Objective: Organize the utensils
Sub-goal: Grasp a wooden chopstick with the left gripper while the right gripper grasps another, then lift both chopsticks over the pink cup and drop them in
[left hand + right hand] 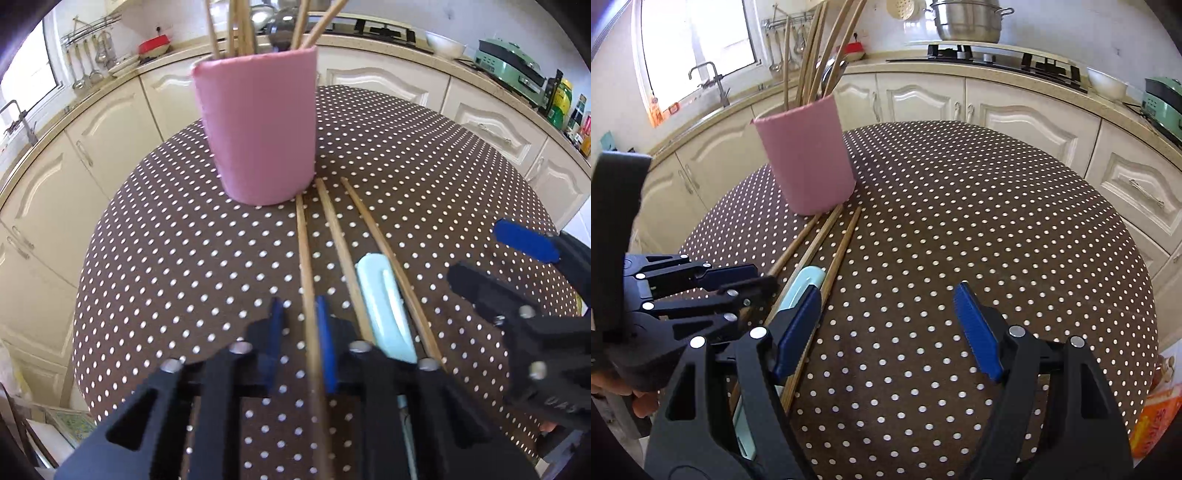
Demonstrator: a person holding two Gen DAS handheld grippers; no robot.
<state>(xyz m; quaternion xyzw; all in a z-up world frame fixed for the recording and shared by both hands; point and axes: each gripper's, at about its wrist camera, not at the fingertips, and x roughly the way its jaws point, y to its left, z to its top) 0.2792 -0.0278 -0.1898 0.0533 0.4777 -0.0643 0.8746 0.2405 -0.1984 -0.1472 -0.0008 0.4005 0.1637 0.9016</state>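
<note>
1. My left tool (300, 332) straddles the leftmost chopstick (308, 295): its blue pads sit on either side of the stick with a small gap at the left pad, so I judge it nearly clenched but cannot tell whether it grips yet.
2. My right tool (890, 328) is released, jaws spread wide over bare polka-dot cloth; its left finger (798, 328) hangs over the pale blue utensil (809, 282).
3. Outward from the tools, two more chopsticks (336, 236) lie beside the first on the bench (443, 192), all pointing toward the pink cup (258, 125). The pale blue utensil lies between those two sticks.
4. The pink cup stands upright at the far ends of the sticks and already holds several chopsticks (812, 62).
5. The step in hand, I judge, is picking up the leftmost stick. Next calls for closing fully, lifting it clear of its neighbours, tipping it upright and lowering it into the cup.
</note>
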